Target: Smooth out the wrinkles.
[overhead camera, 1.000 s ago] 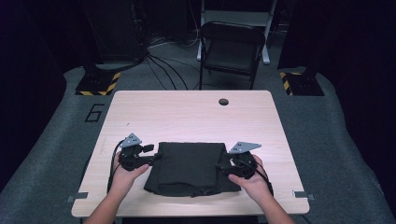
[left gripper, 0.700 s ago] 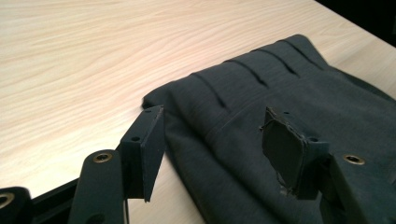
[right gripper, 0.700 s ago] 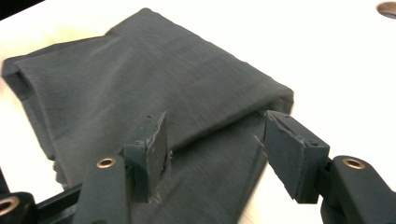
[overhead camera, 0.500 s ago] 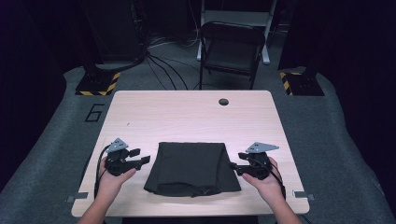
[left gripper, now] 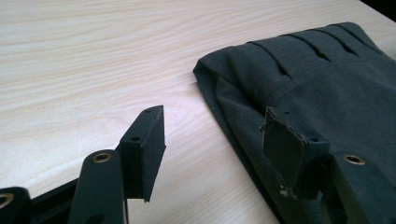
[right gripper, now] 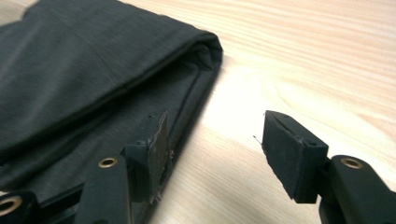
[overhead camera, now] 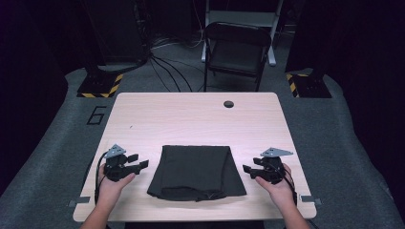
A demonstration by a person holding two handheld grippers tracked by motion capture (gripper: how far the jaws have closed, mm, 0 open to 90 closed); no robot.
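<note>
One folded dark garment (overhead camera: 196, 172) lies flat on the near half of the wooden table (overhead camera: 191, 119), its near hem close to the table's front edge and its sides well short of the left and right edges. The whole far half of the tabletop is bare wood, broken by one round cable hole (overhead camera: 229, 104) near the back edge. A strip of bare wood runs down each side of the garment, and each gripper sits in one of these strips.

The left gripper (overhead camera: 139, 164) rests just beside the garment's left edge, jaws spread wide with nothing between them; in the left gripper view one pad (left gripper: 282, 149) stands in front of the cloth (left gripper: 336, 88) without pinching it. The right gripper (overhead camera: 248, 169) sits just off the garment's right edge, jaws likewise wide apart and holding nothing; in the right gripper view bare wood shows between its pads (right gripper: 287, 149) beside the folded edge (right gripper: 93, 65).

The floor left of the table carries a painted figure "6" (overhead camera: 97, 115). Two yellow-and-black striped bases (overhead camera: 100, 85) stand on the floor beyond the table's far corners, and one folding chair (overhead camera: 236, 50) stands behind it
</note>
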